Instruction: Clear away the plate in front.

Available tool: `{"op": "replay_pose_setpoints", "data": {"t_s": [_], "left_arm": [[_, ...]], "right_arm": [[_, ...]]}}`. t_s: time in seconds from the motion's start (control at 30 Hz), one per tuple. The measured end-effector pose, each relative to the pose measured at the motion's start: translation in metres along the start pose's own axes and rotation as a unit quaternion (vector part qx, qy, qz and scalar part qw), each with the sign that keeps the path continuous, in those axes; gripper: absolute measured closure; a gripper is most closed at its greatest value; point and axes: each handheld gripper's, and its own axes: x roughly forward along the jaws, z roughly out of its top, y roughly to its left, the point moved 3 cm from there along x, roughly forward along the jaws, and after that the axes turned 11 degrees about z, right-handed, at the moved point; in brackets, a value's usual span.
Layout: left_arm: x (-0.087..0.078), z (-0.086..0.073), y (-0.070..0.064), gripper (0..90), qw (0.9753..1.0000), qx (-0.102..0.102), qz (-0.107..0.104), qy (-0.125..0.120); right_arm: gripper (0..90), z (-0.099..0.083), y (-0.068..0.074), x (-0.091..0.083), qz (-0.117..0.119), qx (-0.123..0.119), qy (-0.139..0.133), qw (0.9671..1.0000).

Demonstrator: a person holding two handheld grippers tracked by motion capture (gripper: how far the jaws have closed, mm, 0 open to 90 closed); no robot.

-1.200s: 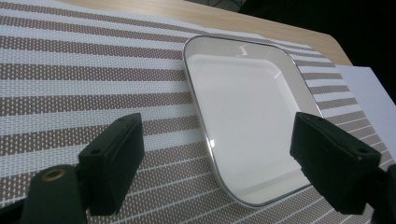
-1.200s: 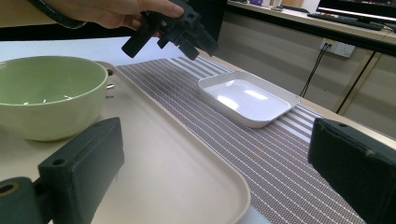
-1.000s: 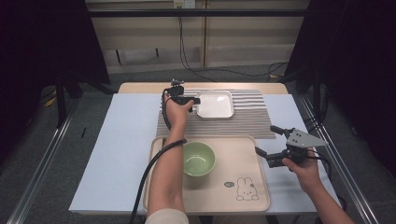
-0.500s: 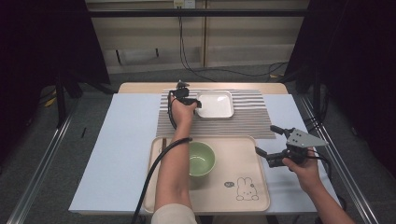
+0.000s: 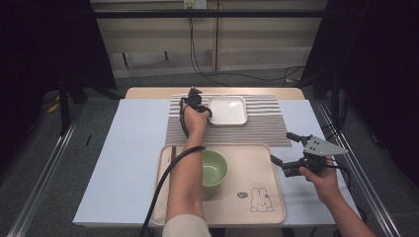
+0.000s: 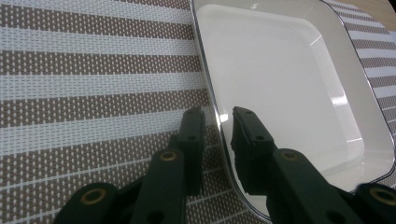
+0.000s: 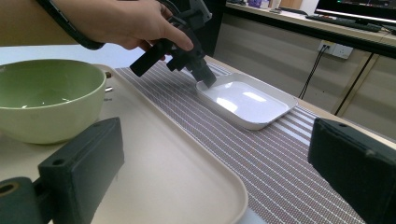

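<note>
Reach of the left tool (image 6: 218, 122) has advanced to the white dish (image 6: 289, 93), jaws narrowly apart astride its 9 o'clock rim, so gripping seems next.

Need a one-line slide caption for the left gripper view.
Left gripper straddling the near rim of the white square plate, one jaw inside and one outside, on the striped placemat.

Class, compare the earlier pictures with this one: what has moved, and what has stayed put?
The left gripper has slid rightward to the white dish, its jaws now straddling the near rim, not yet closed. The right gripper, green bowl and tray stayed put.
</note>
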Motion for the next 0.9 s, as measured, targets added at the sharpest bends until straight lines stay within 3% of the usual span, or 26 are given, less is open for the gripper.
{"op": "replay_pose_setpoints", "data": {"t_s": [0.13, 0.27, 0.3, 0.53, 0.9], "left_arm": [[0.001, -0.001, -0.001, 83.4, 0.9998, -0.012, -0.011, 0.013], [0.0, 0.0, -0.002, 84.3, 0.9997, -0.017, -0.003, 0.019], [-0.001, 0.001, -0.001, 86.1, 0.9993, -0.03, 0.0, 0.021], [-0.005, 0.003, 0.0, 89.0, 0.9995, -0.022, 0.001, 0.023], [-0.036, 0.006, 0.009, 89.2, 0.9994, -0.009, -0.03, 0.014]], "right_arm": [[3.2, 0.0, 0.0, 0.0, 0.001, 0.0, 0.0, 1.0], [3.2, 0.0, 0.0, 0.0, 0.0, 0.0, 0.0, 1.0], [3.2, 0.0, 0.0, 0.0, 0.001, -0.001, 0.0, 1.0], [3.2, 0.0, 0.0, 0.0, -0.002, -0.001, 0.003, 1.0], [2.1, -0.002, 0.001, 0.003, 0.004, -0.003, 0.005, 1.0]]}}
